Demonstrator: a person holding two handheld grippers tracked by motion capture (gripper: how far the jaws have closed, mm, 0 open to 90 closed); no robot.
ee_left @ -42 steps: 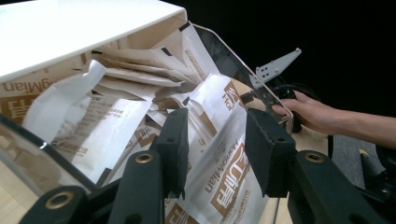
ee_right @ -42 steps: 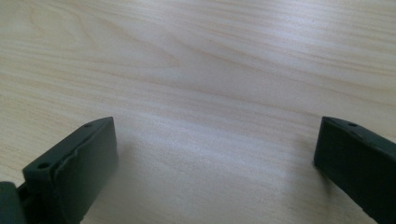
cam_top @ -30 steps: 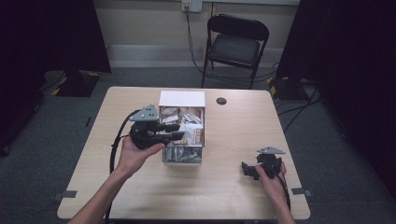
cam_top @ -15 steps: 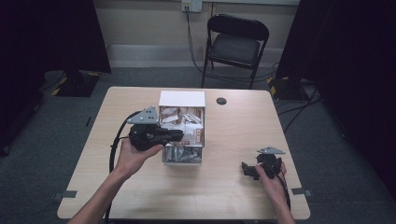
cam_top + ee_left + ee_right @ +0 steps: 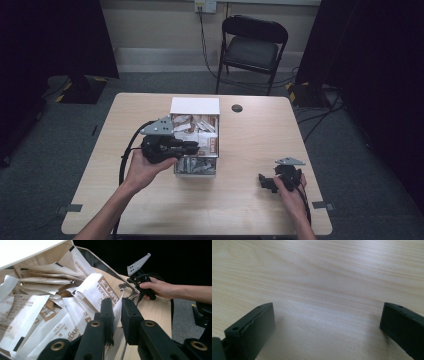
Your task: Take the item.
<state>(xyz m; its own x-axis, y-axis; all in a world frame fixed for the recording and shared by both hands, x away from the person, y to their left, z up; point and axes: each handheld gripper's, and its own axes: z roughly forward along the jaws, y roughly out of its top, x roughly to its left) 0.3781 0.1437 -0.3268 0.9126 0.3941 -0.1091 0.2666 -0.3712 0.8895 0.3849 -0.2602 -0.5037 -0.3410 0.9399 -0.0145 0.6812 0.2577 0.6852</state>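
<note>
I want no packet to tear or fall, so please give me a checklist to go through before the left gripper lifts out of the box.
1. Left gripper has a white packet between its jaws, which have just been closing: ok.
2. Pads press firmly on the packet: cannot tell.
3. One packet alone is taken: cannot tell; others crowd against it.
4. Box stands flat on the table: ok.
5. Right gripper is open, apart from the box, resting on the table: ok.
</note>
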